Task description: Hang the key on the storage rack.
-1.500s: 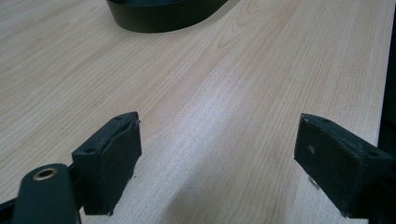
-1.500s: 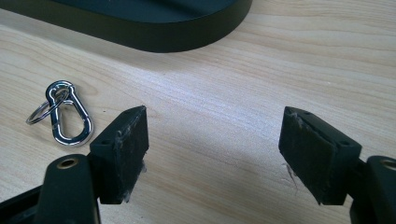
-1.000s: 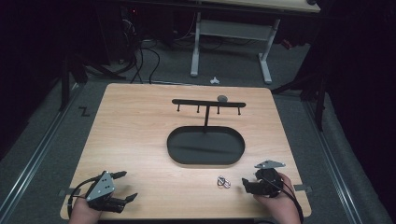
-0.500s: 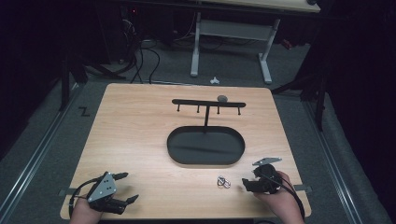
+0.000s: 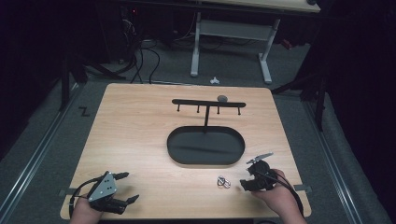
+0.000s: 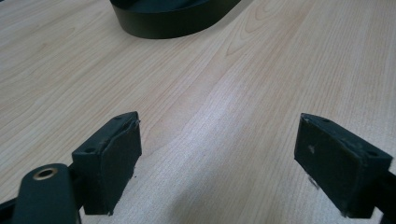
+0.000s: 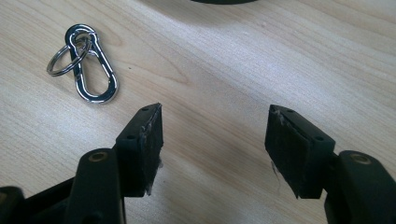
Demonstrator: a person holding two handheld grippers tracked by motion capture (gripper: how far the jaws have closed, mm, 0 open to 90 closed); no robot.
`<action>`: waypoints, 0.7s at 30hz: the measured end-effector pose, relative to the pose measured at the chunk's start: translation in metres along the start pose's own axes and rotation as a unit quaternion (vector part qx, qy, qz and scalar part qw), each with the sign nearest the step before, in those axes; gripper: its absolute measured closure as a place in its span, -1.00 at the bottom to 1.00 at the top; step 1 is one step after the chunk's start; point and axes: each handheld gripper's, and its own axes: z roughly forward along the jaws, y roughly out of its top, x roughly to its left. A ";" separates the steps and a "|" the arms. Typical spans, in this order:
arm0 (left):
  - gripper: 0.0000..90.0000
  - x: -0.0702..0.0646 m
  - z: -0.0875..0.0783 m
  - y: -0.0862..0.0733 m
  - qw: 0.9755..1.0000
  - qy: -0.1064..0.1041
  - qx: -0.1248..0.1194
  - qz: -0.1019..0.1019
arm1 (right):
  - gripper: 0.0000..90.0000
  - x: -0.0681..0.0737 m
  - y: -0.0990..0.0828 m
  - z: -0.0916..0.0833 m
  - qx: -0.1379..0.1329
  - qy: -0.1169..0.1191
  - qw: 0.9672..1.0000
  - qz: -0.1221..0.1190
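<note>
At the near right edge of the worktop (image 5: 140, 121), the right gripper (image 7: 215, 140), jaws parted but just been closing on nothing, sits beside the carabiner with key ring (image 7: 88, 70); approach step, apparently — next it must shift over to straddle it; left gripper (image 6: 219, 158) idles open.
</note>
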 end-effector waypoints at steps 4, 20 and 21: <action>-0.66 0.000 0.000 0.000 1.000 0.001 -0.001 0.000 | -0.14 0.004 0.004 -0.001 0.010 0.001 1.000 -0.010; -0.66 0.000 0.000 0.001 1.000 -0.002 0.000 0.002 | -0.11 0.040 0.013 0.007 0.030 0.023 0.997 -0.068; -0.66 0.000 0.000 0.001 1.000 -0.002 0.000 0.002 | -0.11 0.041 0.014 0.008 0.029 0.024 0.997 -0.070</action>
